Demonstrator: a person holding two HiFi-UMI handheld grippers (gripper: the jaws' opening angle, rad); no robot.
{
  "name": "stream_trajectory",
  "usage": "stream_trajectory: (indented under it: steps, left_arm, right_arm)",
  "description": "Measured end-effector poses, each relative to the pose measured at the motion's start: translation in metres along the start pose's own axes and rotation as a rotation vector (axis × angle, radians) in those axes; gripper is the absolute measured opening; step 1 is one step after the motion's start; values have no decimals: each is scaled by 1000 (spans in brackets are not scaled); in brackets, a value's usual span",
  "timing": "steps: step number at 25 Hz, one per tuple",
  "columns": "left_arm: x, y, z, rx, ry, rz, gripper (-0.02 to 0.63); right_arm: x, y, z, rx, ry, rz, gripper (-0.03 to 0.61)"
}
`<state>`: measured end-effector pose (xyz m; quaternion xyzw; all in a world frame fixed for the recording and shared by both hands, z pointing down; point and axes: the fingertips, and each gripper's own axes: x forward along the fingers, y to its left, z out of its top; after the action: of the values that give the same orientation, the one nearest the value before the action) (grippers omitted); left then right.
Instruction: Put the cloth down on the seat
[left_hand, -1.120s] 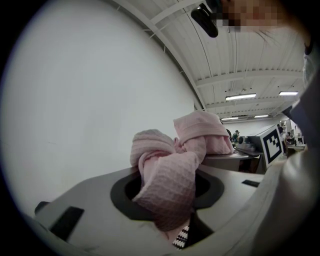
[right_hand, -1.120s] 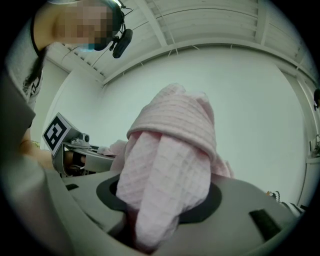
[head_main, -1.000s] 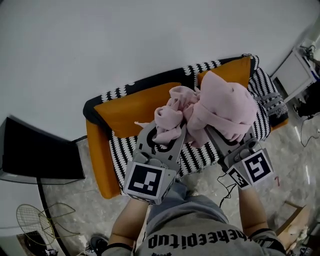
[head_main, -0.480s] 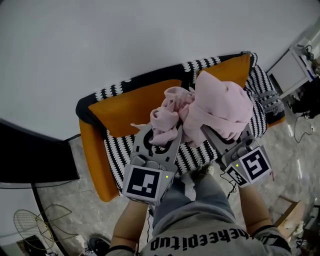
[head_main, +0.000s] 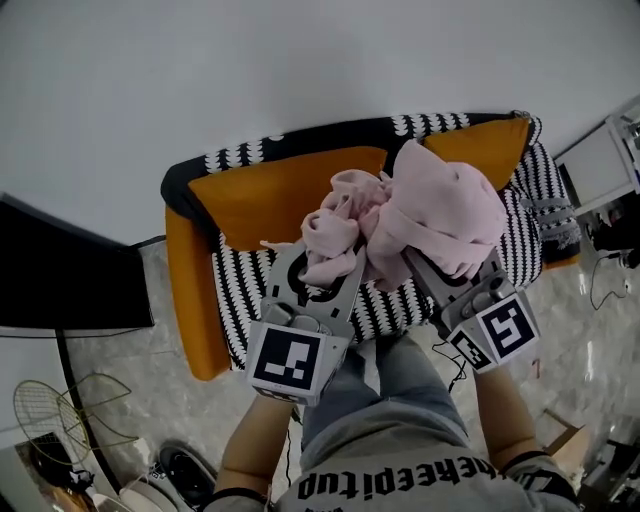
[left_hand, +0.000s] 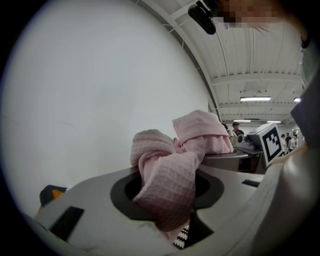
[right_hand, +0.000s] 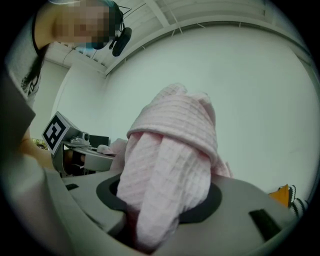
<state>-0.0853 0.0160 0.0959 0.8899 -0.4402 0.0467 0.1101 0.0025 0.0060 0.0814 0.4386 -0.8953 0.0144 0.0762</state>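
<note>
A crumpled pink cloth hangs bunched between my two grippers, held up above the orange sofa. My left gripper is shut on the cloth's left bunch. My right gripper is shut on the larger right bunch. The sofa's seat carries a black-and-white patterned throw, directly below the cloth. The jaw tips are buried in fabric in every view.
An orange armrest bounds the seat at left. A black panel stands left of the sofa. A white unit and cables lie at right. A wire frame and shoes rest on the marble floor.
Both grippers with the cloth have sunk a little toward the seat, and the sofa has shifted in the head view as the person moved. Grip on the cloth is unchanged.
</note>
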Motion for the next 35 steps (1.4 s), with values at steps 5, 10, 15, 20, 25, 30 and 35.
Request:
stream_trajectory:
  steps: [5, 10, 15, 20, 25, 30, 35]
  left_arm:
    - [8, 3, -17, -18, 38, 27, 167]
    - [23, -2, -38, -46, 77, 55, 167]
    - [40, -11, -58, -70, 102, 89, 167]
    - [54, -9, -87, -92, 120, 136, 167]
    - [58, -5, -123, -146, 167, 188, 167]
    - [67, 0, -156, -201, 209, 218, 167]
    - [74, 10, -191, -243, 247, 243, 167]
  right_arm:
    - [6, -5, -20, 29, 25, 27, 256]
    - [6, -18, -43, 55, 62, 55, 255]
    - [5, -34, -68, 76, 100, 97, 256]
    - [11, -42, -101, 94, 148, 148, 256]
    - [18, -42, -136, 119, 203, 200, 256]
    - [25, -44, -170, 132, 250, 234, 256]
    - [37, -42, -206, 142, 300, 260, 256]
